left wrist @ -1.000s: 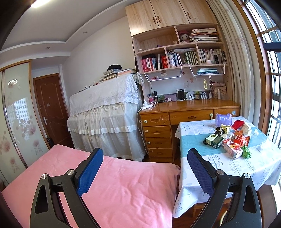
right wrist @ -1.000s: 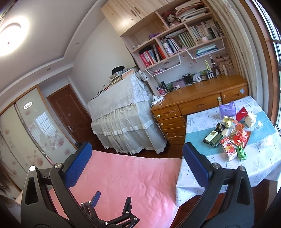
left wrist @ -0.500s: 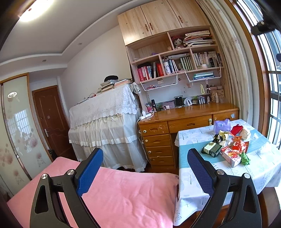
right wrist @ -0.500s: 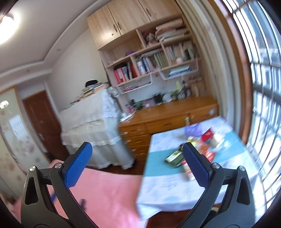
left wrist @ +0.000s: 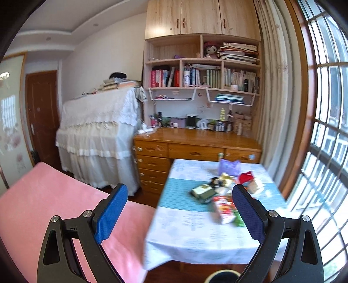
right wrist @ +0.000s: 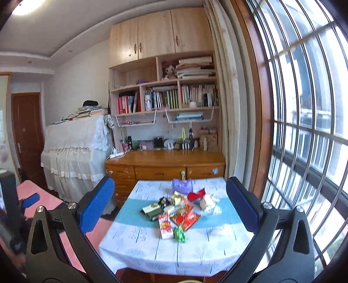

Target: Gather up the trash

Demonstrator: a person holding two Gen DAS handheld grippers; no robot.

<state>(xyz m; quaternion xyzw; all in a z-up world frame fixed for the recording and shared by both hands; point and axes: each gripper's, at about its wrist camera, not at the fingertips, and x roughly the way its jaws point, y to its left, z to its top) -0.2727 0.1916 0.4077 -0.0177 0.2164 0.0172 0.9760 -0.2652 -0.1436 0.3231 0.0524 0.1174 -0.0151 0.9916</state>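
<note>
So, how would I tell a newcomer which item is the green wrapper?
Find the table with the white-and-blue cloth beside the window. The trash pile lies mid-table; the green wrapper is at its near edge, right of a red-and-white packet. It is the only crumpled bright-green piece.

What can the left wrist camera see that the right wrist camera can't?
Only the left wrist view shows the dark round rim at the bottom edge, and much more of the pink bed. Only the right wrist view shows the ceiling light and the other gripper's blue finger. Both show the table, its trash pile, the wooden desk and the bookshelf.
</note>
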